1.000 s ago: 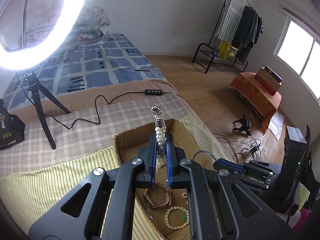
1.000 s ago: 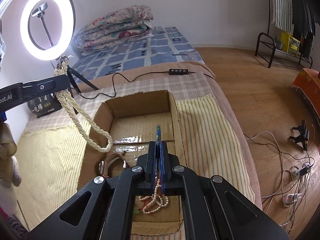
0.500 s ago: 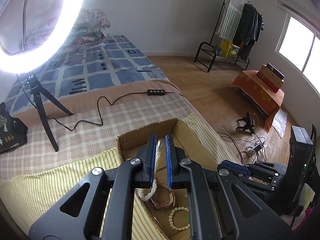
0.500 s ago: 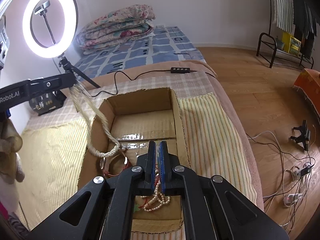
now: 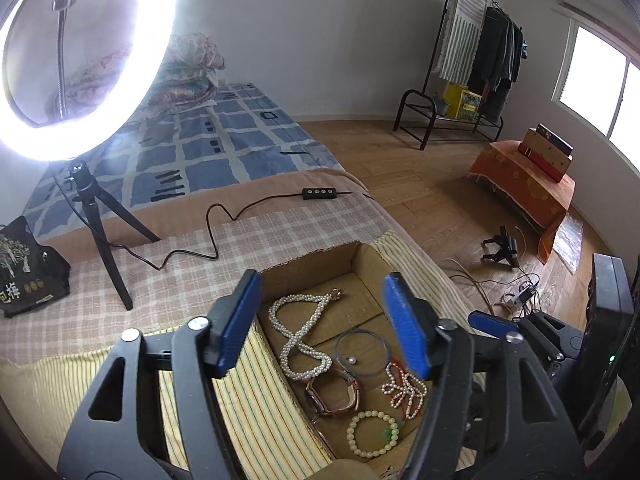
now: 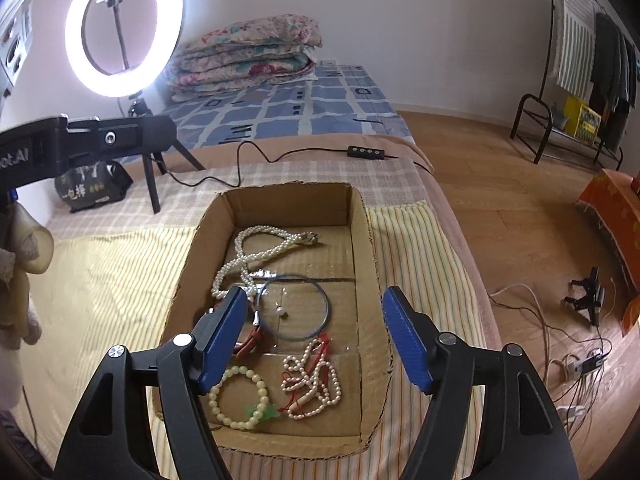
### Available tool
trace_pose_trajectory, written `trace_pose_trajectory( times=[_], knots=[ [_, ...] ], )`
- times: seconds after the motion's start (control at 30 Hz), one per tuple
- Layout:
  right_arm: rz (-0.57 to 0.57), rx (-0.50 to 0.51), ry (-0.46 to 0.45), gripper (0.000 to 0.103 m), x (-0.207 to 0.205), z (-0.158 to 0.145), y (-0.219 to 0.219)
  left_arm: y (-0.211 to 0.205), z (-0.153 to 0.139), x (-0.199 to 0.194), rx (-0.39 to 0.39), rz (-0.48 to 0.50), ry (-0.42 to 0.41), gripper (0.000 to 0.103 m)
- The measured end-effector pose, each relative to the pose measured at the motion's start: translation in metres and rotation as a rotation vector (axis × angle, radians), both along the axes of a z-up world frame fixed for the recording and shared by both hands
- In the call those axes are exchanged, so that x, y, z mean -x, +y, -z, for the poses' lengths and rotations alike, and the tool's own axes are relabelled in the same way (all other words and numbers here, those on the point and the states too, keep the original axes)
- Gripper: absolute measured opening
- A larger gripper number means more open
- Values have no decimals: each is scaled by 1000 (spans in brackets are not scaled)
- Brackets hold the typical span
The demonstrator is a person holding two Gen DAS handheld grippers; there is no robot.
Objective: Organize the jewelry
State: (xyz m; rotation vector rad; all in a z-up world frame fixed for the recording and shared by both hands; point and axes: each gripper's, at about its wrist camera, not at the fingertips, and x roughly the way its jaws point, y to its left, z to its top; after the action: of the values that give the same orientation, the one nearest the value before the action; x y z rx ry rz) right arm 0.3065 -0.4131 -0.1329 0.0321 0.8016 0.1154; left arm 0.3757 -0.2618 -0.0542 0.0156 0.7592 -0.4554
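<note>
An open cardboard box [image 6: 362, 240] [image 5: 368, 264] sits on the bed and holds the jewelry. A long white pearl necklace [image 6: 248, 258] [image 5: 300, 336] lies loose in its far half. Nearer lie a thin blue wire hoop with a pearl [image 6: 294, 306] [image 5: 362, 348], a pink watch [image 5: 334, 396], a pale bead bracelet [image 6: 240, 396] [image 5: 372, 434] and a small pearl strand with red cord [image 6: 310, 384] [image 5: 402, 388]. My left gripper [image 5: 322, 320] is open and empty above the box. My right gripper [image 6: 314, 338] is open and empty above the box's near half.
A lit ring light on a black tripod [image 6: 124, 24] [image 5: 92, 208] stands on the bed to the left, its cable and inline switch [image 6: 366, 152] beyond the box. A black pouch [image 5: 24, 272] lies far left. The bed edge drops to wooden floor with cables [image 6: 580, 360] on the right.
Both grippers opened. The left one let go of the pearl necklace, which now lies in the box. The right one released the small pearl strand into the box.
</note>
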Motion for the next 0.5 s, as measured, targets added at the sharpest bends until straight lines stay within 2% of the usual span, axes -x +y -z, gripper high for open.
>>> trace_pose_trajectory(
  times=[0.23, 0.5],
  knots=[
    [17, 15, -20, 76, 13, -14, 5, 9, -16, 18, 4, -15, -24, 75],
    [42, 15, -50, 79, 35, -35, 11, 26, -37, 46, 7, -24, -49, 75]
  ],
)
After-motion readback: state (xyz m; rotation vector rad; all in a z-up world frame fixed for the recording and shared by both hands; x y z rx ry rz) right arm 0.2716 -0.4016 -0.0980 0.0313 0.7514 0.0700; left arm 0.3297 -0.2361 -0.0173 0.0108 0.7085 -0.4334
